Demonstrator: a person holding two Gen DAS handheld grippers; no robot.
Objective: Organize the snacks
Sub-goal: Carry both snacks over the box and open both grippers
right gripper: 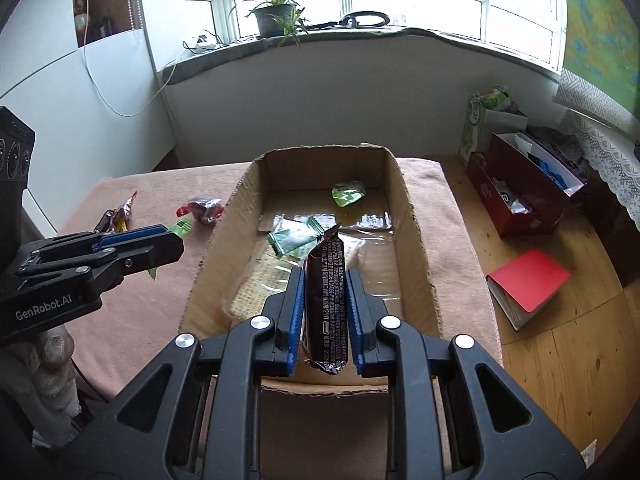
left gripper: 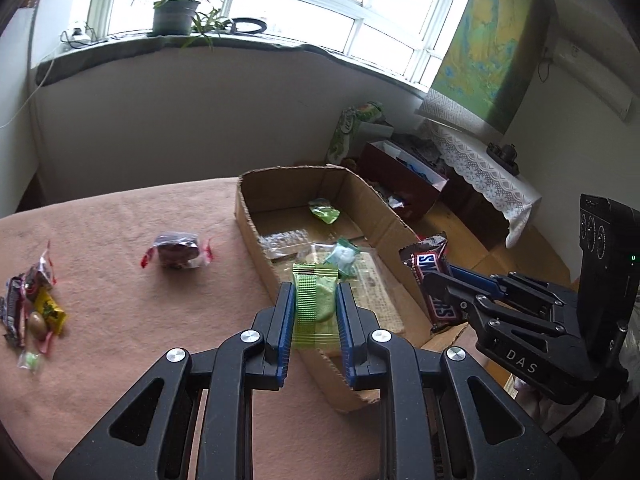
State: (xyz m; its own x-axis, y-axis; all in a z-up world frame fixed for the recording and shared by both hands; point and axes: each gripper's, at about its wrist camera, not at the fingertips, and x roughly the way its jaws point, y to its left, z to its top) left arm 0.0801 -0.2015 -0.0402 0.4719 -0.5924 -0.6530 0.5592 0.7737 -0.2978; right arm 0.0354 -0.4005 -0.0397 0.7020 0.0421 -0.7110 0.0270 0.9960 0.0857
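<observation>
left gripper (left gripper: 314,308): clamped on green snack packet (left gripper: 314,300), near left wall of cardboard box (left gripper: 256,236)
right gripper (right gripper: 325,300): clamped on Snickers bar (right gripper: 330,300), over box near end
loose candies (left gripper: 34,312): far left on table (left gripper: 120,320)

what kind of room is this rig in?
Likely a lived-in home room, not a lab: potted plant on the windowsill, lace-covered side cabinet, a painting on the wall, and a cloth-covered table with a cardboard box.

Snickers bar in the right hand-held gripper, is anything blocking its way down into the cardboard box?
Nothing visible does. The Snickers bar hangs over the open-topped cardboard box; below it lie only flat wrappers, such as the green-white packet.
</observation>
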